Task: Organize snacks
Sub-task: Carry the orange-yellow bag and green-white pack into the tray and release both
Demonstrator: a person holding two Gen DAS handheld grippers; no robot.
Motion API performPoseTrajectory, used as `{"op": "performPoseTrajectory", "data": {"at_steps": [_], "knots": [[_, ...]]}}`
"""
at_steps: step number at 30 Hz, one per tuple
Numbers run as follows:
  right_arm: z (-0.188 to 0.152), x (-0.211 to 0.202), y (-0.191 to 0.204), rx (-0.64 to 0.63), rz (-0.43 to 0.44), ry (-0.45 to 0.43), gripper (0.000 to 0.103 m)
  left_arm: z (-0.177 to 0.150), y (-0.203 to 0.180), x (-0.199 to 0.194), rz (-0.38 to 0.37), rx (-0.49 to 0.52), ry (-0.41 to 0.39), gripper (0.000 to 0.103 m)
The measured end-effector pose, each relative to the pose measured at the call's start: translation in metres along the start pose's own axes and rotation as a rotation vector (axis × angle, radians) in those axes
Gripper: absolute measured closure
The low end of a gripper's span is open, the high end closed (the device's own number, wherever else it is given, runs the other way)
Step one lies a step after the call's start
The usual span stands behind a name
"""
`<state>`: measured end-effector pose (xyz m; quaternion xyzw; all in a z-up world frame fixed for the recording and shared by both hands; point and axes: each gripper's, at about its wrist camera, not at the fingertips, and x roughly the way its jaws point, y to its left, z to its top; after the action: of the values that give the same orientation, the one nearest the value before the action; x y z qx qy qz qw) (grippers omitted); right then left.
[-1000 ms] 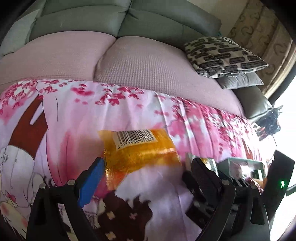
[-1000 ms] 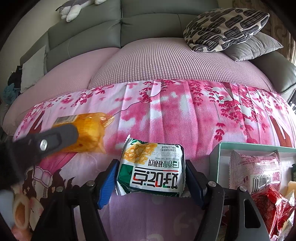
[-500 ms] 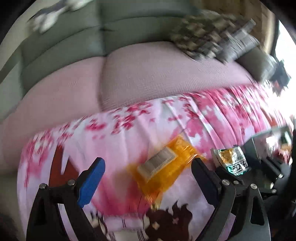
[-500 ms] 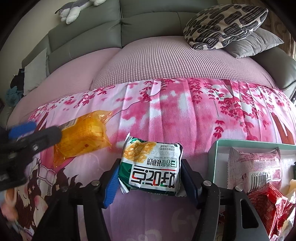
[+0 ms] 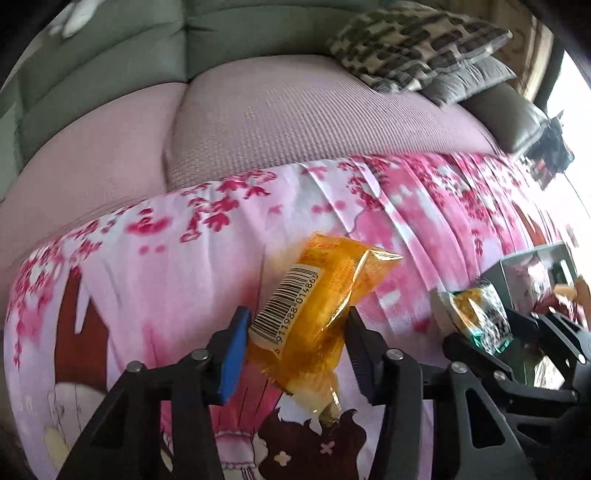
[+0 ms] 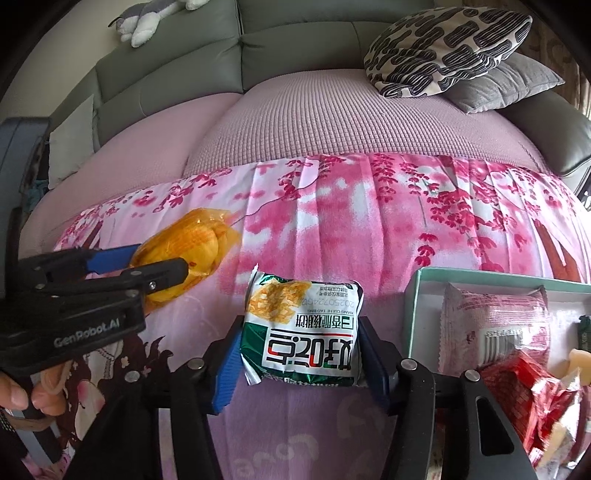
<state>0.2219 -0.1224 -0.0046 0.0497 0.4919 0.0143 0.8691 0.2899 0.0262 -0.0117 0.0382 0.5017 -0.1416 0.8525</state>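
Note:
My left gripper [image 5: 293, 345] is shut on an orange snack packet [image 5: 317, 306] with a barcode, held just above the pink floral cloth [image 5: 184, 266]. From the right wrist view the left gripper [image 6: 147, 264] pinches the same orange packet [image 6: 188, 247] at the left. My right gripper [image 6: 299, 354] is shut on a green-and-white snack packet [image 6: 303, 328], which also shows in the left wrist view [image 5: 476, 314]. A teal-rimmed box [image 6: 417, 291] at the right holds a pink packet [image 6: 495, 325] and red packets [image 6: 524, 391].
A pink-covered sofa seat [image 6: 314, 122] lies behind the cloth, with grey back cushions [image 6: 295, 44]. A black-and-white patterned pillow [image 6: 443, 40] rests on a grey pillow at the back right. A plush toy [image 6: 147, 22] sits on the sofa top.
My left gripper has swung over the orange packet and closed its fingers on it. My right gripper keeps its hold on the green packet and has barely moved.

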Motion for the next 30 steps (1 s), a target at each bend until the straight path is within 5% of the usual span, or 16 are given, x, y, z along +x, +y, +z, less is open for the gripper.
{"op": "performPoseTrajectory", "data": {"at_steps": [14,23,30], "knots": [[-0.003,-0.089,-0.001,0.018,0.036,-0.115,0.043,-0.049,-0.022,-0.094,-0.037,-0.318,-0.205,0.058],[-0.013,-0.151,-0.052,0.109,-0.055,-0.183,0.043,-0.067,-0.094,-0.133,-0.106,-0.251,-0.238,0.057],[-0.04,-0.176,-0.11,0.202,-0.175,-0.158,0.043,-0.076,-0.165,-0.119,-0.176,-0.117,-0.153,0.057]]}}
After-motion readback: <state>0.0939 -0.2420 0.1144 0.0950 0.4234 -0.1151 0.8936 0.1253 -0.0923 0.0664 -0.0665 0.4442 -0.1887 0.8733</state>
